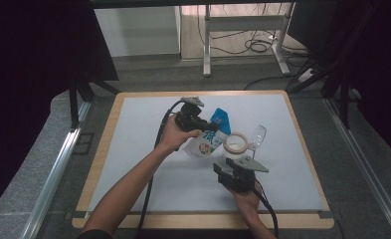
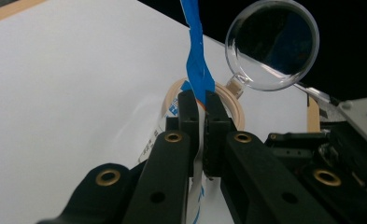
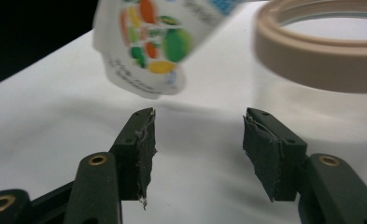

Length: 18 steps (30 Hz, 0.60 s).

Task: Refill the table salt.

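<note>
Left gripper point(image 2: 197, 105) lifts the white-and-blue printed snack bag point(image 1: 206, 139).
Its jaws are clamped on the bag's blue edge; the right gripper point(image 3: 197, 140) stands with jaws apart, the bag just ahead of them, near the beige tape ring point(image 1: 236, 143).

Overhead (plus two jaw-level close-ups).

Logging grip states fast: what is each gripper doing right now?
Left gripper: shut on the snack bag, lifted off the table.
Right gripper: open, holding nothing, near the tape roll.
</note>
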Motion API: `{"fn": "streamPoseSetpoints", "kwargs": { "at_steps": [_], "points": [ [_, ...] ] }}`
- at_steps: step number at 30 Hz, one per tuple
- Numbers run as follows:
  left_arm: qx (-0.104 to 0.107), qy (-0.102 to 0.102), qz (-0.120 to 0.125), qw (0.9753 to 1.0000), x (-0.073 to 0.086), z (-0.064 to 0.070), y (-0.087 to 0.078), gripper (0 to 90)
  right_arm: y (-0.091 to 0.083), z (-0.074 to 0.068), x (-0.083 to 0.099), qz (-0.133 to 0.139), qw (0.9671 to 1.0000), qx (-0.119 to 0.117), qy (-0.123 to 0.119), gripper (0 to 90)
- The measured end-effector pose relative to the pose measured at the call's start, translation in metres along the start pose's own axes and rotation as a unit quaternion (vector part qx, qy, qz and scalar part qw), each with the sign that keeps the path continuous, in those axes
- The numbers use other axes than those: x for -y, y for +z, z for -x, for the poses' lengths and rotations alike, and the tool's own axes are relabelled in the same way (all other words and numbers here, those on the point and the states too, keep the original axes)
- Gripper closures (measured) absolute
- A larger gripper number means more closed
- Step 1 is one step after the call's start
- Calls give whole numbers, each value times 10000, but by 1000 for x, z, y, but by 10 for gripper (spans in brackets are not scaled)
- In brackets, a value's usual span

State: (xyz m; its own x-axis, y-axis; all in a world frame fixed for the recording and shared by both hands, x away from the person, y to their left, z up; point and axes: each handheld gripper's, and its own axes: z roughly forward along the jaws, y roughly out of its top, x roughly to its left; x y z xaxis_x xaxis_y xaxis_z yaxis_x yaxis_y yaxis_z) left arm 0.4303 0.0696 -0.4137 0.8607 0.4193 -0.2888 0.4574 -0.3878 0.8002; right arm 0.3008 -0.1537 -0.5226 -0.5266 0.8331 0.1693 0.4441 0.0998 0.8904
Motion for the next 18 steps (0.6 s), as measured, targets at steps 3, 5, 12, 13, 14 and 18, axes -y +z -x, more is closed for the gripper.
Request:
{"fn": "streamPoseSetpoints", "kwargs": {
  "at_steps": [3,5,12,13,14,18],
  "points": [
    [-63,-45,127,9999,5,-3,-8,896,-5,8,3,0,10000,44,85,444],
    [-107,-81,192,9997,8,-5,-14,895,-8,12,5,-13,9999,44,103,443],
    [-245,-196,416,9986,22,-9,-30,895,-12,19,11,-118,9999,-61,75,444],
    [-281,-198,439,9984,24,-10,-32,896,-12,20,10,-123,9999,-99,66,444],
    [-306,-203,458,9983,26,-10,-34,895,-12,22,9,-128,9998,-129,59,443],
    [-360,-216,516,9978,32,-12,-39,896,-13,24,7,-85,9999,-138,34,444]
  ]
}}
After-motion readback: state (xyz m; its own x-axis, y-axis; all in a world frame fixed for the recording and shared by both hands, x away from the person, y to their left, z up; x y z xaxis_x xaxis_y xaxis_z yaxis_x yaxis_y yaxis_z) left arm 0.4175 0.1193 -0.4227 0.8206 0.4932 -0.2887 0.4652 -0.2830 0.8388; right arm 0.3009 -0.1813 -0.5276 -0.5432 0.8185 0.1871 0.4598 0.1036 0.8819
